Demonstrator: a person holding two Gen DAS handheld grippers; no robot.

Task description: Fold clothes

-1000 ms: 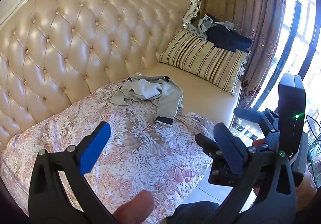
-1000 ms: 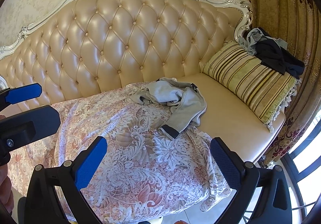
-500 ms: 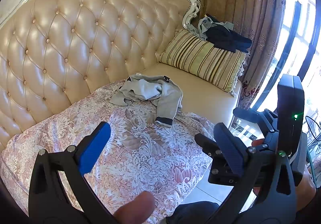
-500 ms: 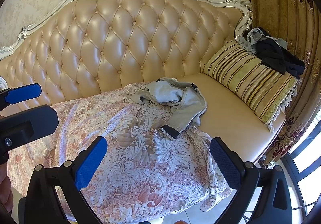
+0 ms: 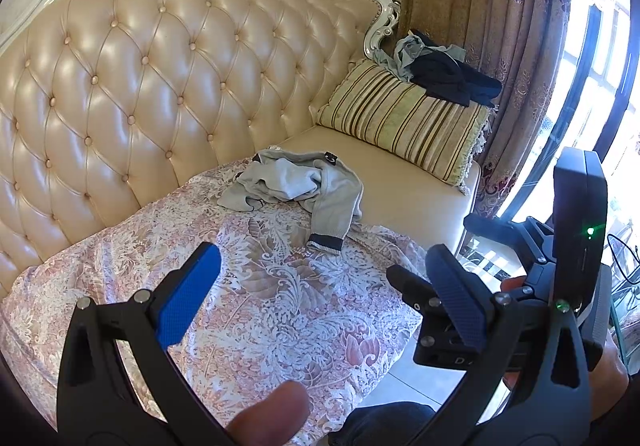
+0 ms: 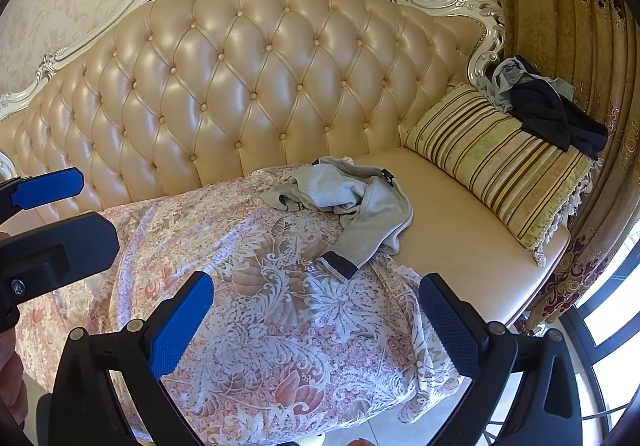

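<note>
Lying crumpled on a floral lace-patterned throw [image 6: 256, 318], one grey sweater [image 6: 360, 202] is resting near the middle of the sofa seat, one sleeve with a dark striped cuff [image 6: 338, 264] trailing toward the front edge. In the left wrist view the same grey sweater [image 5: 304, 186] is sitting well beyond the fingertips, touching neither tool.

Two grippers are showing. The left gripper [image 5: 320, 298] is hanging above the throw with its two blue-padded fingers spread wide, gripping nothing. The right gripper [image 6: 316, 322] is likewise gaping, its two pads wide apart and holding nothing; it is hovering over the front part of the throw, short of the cuff. From the left wrist camera the right gripper [image 5: 520, 282] is appearing at the right edge, with a hand [image 5: 604, 370] beneath it.

One cream tufted sofa [image 6: 248, 86] with a carved white frame is filling the background. One striped cushion [image 6: 504, 174] is leaning at its right end, well apart from the sweater. On top of that cushion one small heap of clothes [image 6: 544, 106] is lying, with dark and pale grey-blue fabric bunched together; how many pieces are making it up is not clear. One patterned curtain [image 6: 568, 6] is hanging behind it, beside a bright window [image 5: 600, 46].
</note>
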